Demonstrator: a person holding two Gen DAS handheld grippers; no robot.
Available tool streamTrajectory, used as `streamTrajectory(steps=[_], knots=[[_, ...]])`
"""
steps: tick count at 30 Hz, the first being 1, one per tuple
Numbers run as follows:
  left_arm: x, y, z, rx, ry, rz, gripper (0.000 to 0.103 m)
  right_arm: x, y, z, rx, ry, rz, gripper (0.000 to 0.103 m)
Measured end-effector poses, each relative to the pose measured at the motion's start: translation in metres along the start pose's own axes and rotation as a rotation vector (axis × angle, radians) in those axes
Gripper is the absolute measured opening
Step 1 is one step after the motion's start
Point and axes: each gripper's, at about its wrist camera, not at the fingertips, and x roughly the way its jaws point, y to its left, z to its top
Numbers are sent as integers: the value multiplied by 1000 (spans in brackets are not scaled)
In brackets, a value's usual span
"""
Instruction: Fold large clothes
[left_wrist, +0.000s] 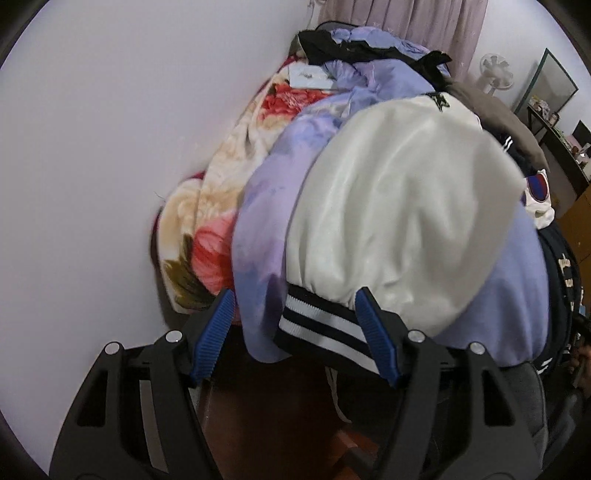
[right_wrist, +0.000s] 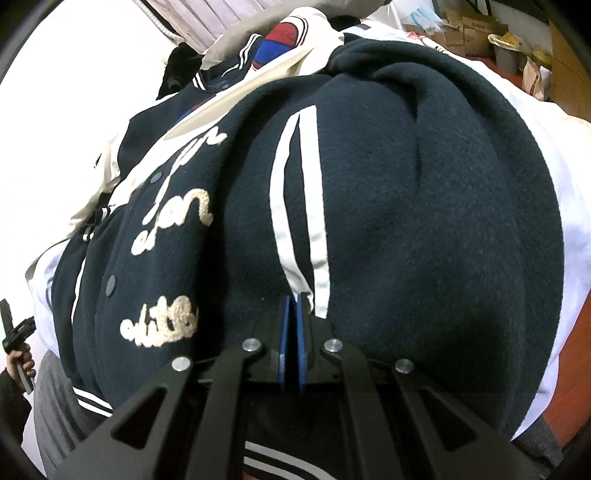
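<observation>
A navy varsity jacket with cream lettering lies spread over the bed. My right gripper is shut on its navy fabric, right at the lower end of a white pocket stripe. In the left wrist view the jacket's cream sleeve lies across a lilac sheet. Its navy-and-white striped cuff sits between the fingers of my left gripper, which stands open. The right pad is at the cuff's edge and the left pad is well apart from it.
A floral blanket is bunched against the white wall. More clothes are piled at the bed's far end, below a curtain. A fan and shelves stand at the right. Cardboard boxes sit beyond the bed.
</observation>
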Motion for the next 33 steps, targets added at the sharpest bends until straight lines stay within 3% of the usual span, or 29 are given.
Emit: streamTrajectory(steps=[6,7,11,13,17,21,28,33], knots=[[31,-3,3,6,34,-148,67,-1,1,-2,-13,-1,-5,4],[36,-3,4,4,38,-148,73,-1,1,-2,-13,-2,-6,4],[53,-2,6,-24,56,-172,73,-1,0,-2,-14,-1,-8,4],[52,-10,4,-5,56,-188,52,0,0,-2,-10,-1,-3,4],[35,-28,1,39,19,-110,34,0,-1,-2,-10,0,4,4],[16,-30,-5,12,-22,-96,18,-1,0,-2,-12,-2,2,4],[-32,-40,-1,-6,-68,-74,13,-3,1,-3,-8,-2,11,4],[-81,-67,22,39,-166,-151,11,-4,-1,-3,5,1,19,5]])
